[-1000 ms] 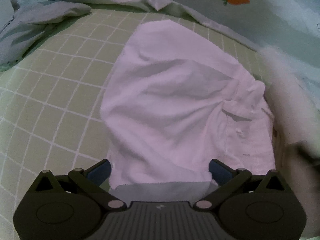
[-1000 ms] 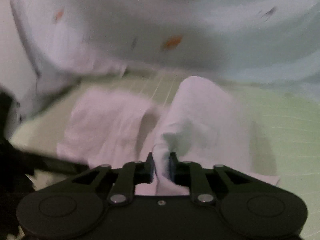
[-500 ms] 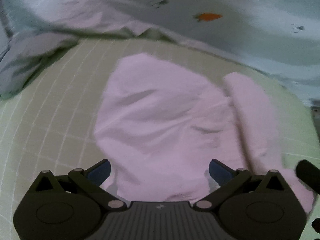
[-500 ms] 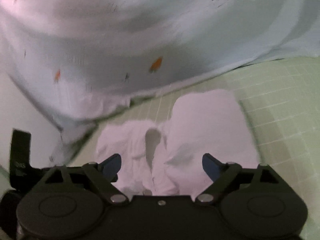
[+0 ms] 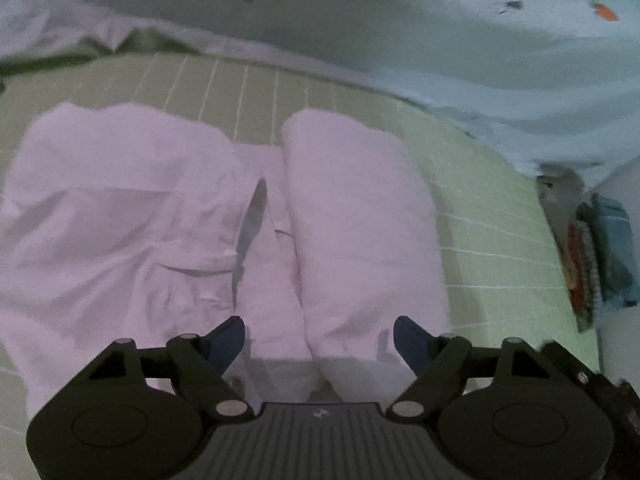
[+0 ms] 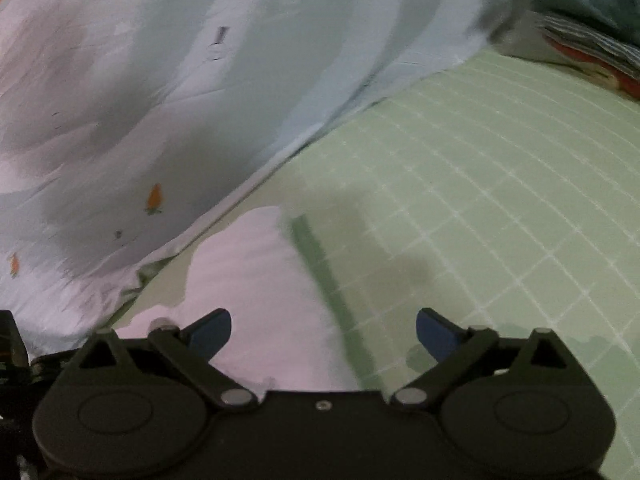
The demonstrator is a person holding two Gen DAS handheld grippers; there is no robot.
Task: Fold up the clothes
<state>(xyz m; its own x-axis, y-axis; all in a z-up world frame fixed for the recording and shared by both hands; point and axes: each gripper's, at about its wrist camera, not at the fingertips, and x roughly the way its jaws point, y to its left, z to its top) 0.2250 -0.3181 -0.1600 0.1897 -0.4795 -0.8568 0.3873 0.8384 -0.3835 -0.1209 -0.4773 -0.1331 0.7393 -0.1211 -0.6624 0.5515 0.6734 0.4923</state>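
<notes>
One pale pink cotton garment (image 5: 168,216) is seen lying on the bed, with both of its sides folded inward into two long flaps: a wider, creased one with a small pocket, and a smooth, rounded one (image 5: 360,216) beside it, a narrow shadowed slit being left between them. Over the near edge of this garment the left gripper (image 5: 319,336) is held, its two blue-tipped fingers (image 5: 224,340) apart; its jaws have just been closing somewhat, cloth lying under the gap but not pinched. The right gripper (image 6: 324,330) is seen past the garment's smooth flap, its jaws spread wide and released, nothing being grasped. Under the garment one light green bedsheet with a white grid pattern (image 5: 480,208) is spread. Beyond the garment's far end one pale blue quilt printed with small orange carrots (image 5: 400,32) is bunched up. Off the sheet's edge, on the smooth flap's side, a stack of folded coloured fabrics (image 5: 600,256) can be made out, blurred.
</notes>
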